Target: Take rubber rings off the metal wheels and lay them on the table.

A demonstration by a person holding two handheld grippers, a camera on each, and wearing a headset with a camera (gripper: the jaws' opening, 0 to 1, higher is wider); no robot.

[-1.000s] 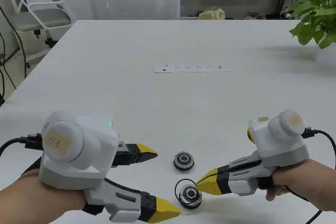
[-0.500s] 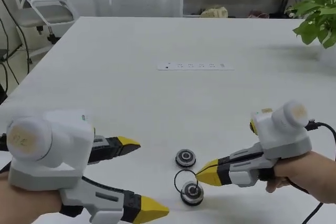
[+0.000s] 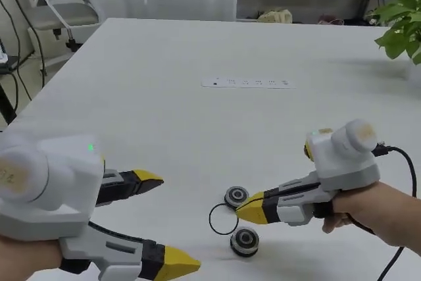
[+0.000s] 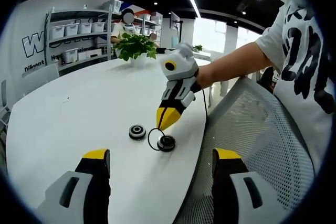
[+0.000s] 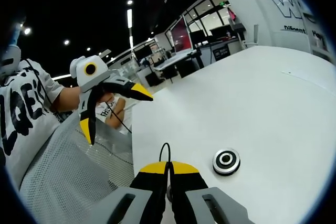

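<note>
Two small metal wheels lie near the table's front edge, one farther (image 3: 237, 196) and one nearer (image 3: 245, 241). My right gripper (image 3: 241, 210) is shut on a thin black rubber ring (image 3: 211, 218), which hangs from its yellow tips just left of and between the wheels. The left gripper view shows that ring (image 4: 148, 139) beside the wheels (image 4: 137, 131) (image 4: 167, 142). In the right gripper view the ring (image 5: 162, 153) rises from the closed jaws, with one wheel (image 5: 226, 161) to the right. My left gripper (image 3: 164, 222) stands open to the left, holding nothing.
A white power strip (image 3: 245, 83) lies mid-table on the white table (image 3: 131, 97). A potted plant (image 3: 401, 24) is at the far right corner, and chairs (image 3: 191, 1) stand behind the far edge. The table's near edge is close under both grippers.
The ring, earlier looped against the nearer wheel, has come free and moved left and up with my right gripper. The left gripper has sunk toward the lower left.
</note>
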